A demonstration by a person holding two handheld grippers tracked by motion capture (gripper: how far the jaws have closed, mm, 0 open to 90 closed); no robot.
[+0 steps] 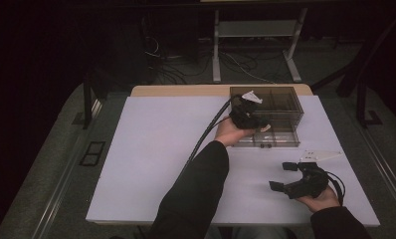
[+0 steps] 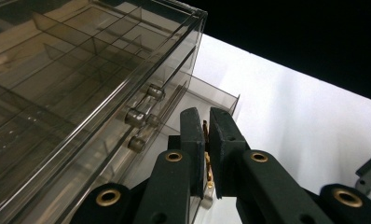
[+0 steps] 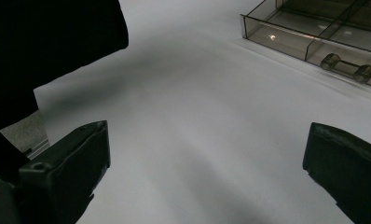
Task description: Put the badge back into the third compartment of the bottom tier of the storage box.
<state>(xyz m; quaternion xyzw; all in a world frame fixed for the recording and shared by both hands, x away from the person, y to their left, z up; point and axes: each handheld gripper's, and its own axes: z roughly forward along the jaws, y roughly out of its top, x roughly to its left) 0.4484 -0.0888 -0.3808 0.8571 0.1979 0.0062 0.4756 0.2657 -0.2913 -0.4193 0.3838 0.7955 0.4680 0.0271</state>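
- I am pinching a small brass-coloured piece (image 2: 205, 154) between my left gripper's (image 2: 205, 122) nearly closed jaws, just beside the handles (image 2: 144, 116) of the smoky clear drawer box (image 1: 284, 102).
- The open bottom drawer (image 2: 216, 95) is lying just ahead of my jaw tips; I judge I should be lowering squarely over one compartment before letting go.
- My right gripper (image 1: 285, 175) is resting wide open and empty, well apart, near my side of the white table (image 1: 151, 149).
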